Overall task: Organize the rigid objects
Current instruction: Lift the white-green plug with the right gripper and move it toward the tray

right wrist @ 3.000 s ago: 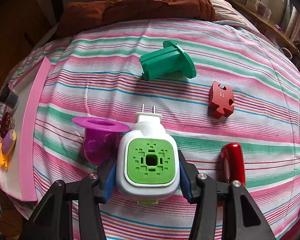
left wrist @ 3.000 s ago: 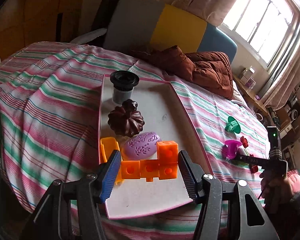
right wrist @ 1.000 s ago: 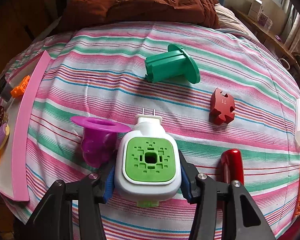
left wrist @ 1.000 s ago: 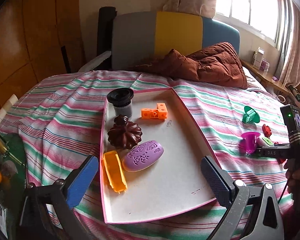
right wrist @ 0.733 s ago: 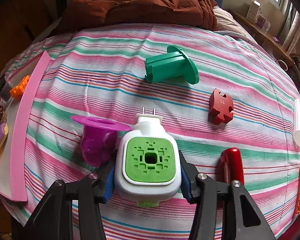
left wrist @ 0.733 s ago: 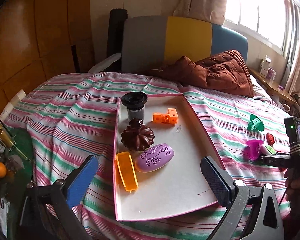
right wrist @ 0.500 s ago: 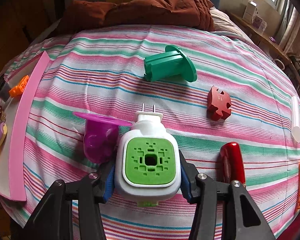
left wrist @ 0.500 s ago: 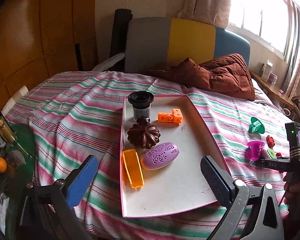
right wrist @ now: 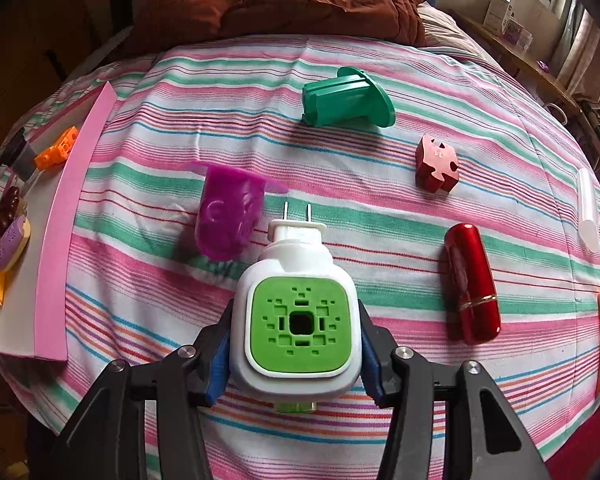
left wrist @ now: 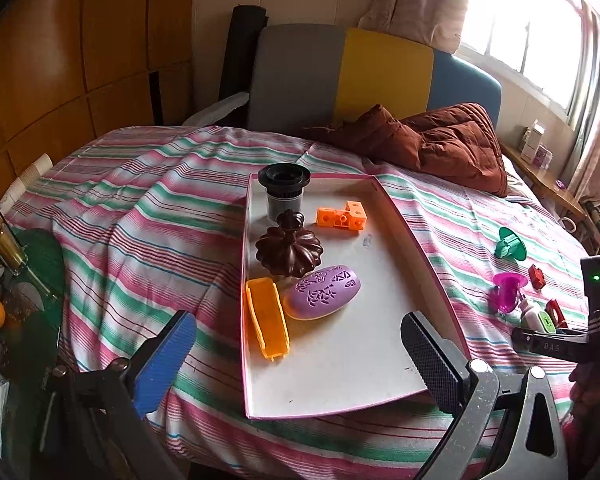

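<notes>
Clearly the plug-in (right wrist: pixel 298 312), a white shell with a green vented face, is hard moulded plastic and looks light; it will not give under the pads, but its smooth rounded sides could slip, so the flat flanks of the body are the place to hold it, not the prongs. That is where the right gripper (right wrist: pixel 296 356) has it: the jaws pinch it from both sides at the widest part of the body, above the striped bed (right wrist: pixel 380 64). Its long axis runs along the fingers, prongs pointing away from the hand toward the far end of the bed, green face up to the camera, a small green stub showing at the near end. The purple cup (right wrist: pixel 228 216) lies just beyond it to the left, the red case (right wrist: pixel 472 284) to the right. The left gripper (left wrist: pixel 300 356) hangs with jaws spread wide and nothing between them, in front of the tray (left wrist: pixel 400 216) to the left, which seems the likely destination.
</notes>
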The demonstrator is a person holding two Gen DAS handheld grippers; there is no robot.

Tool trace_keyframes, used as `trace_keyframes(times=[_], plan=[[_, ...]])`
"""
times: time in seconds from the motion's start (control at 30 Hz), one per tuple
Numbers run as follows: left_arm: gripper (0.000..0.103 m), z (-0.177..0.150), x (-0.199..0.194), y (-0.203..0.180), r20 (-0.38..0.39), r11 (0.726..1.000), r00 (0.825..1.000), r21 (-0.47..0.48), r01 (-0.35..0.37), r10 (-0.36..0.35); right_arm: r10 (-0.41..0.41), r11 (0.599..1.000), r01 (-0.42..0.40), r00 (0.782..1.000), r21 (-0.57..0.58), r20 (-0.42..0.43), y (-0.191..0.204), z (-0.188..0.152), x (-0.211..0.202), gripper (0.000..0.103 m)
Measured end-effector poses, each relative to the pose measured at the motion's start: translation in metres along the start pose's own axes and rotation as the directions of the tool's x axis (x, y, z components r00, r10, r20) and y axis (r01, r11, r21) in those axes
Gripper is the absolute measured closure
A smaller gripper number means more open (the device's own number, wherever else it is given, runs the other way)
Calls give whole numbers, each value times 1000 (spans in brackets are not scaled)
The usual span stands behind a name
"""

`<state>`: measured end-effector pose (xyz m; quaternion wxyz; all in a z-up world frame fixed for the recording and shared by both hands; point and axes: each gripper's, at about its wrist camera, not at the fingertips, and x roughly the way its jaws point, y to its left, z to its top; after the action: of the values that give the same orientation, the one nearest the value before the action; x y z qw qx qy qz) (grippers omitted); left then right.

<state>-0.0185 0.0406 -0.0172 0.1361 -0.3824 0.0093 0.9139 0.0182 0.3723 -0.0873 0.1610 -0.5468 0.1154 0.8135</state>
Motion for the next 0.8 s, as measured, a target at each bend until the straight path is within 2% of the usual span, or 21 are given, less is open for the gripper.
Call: trace_keyframes(times=[0.27, 0.8], plan=[[0, -3, 3, 1, -13, 1000, 1000, 3, -6, 6, 31, 999, -30, 999, -22, 17, 15, -14, -8, 51], [0, -9, 5, -1, -27, 999, 1000, 32, -3, 3, 194, 981, -194, 981, 24, 29, 33, -21, -16, 51]])
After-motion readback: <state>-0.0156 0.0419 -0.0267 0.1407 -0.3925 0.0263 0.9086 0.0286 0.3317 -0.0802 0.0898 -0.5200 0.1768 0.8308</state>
